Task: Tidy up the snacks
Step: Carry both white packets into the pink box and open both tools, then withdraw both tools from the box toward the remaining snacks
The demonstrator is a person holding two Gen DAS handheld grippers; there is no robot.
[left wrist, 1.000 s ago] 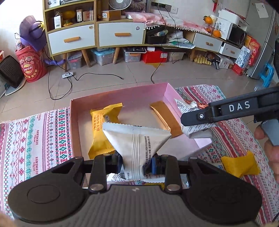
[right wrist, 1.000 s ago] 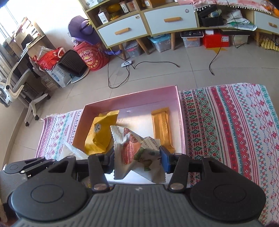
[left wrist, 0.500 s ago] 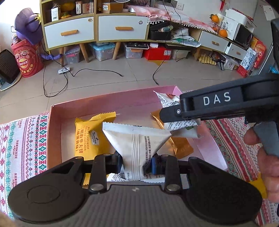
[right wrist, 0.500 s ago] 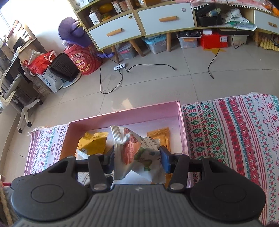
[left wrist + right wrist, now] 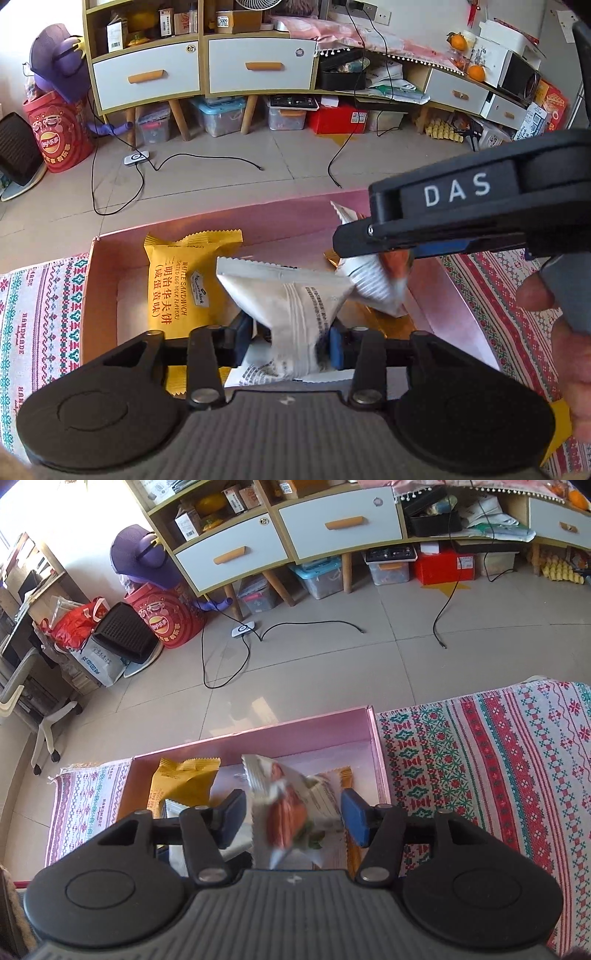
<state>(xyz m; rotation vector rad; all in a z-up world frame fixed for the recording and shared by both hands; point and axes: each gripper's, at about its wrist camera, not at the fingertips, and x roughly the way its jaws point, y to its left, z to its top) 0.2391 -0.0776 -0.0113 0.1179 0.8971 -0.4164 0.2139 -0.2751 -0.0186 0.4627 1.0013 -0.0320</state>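
A pink box (image 5: 258, 221) (image 5: 258, 734) lies on a patterned cloth. Inside it are a yellow waffle-sandwich packet (image 5: 173, 288) (image 5: 184, 779) and a gold bar (image 5: 345, 777). My left gripper (image 5: 290, 341) hangs over the box's near side with its jaws opening. A white packet (image 5: 291, 306) stands between them, its lower end blurred, and a gap shows at the left pad. My right gripper (image 5: 293, 821) (image 5: 354, 242) is over the box's right part, jaws also opening. A white packet with an orange picture (image 5: 291, 812) (image 5: 373, 284) is loose and blurred between its pads.
The striped cloth (image 5: 40, 332) (image 5: 480, 757) runs out on both sides of the box. Another yellow packet (image 5: 557, 424) lies on it at the lower right. A person's hand (image 5: 554, 332) holds the right gripper. Beyond the table edge are floor, cables and cabinets.
Both grippers' jaws have widened and no longer pinch their packets, which now look blurred and loose. Both grippers had moved in over the box and lower.
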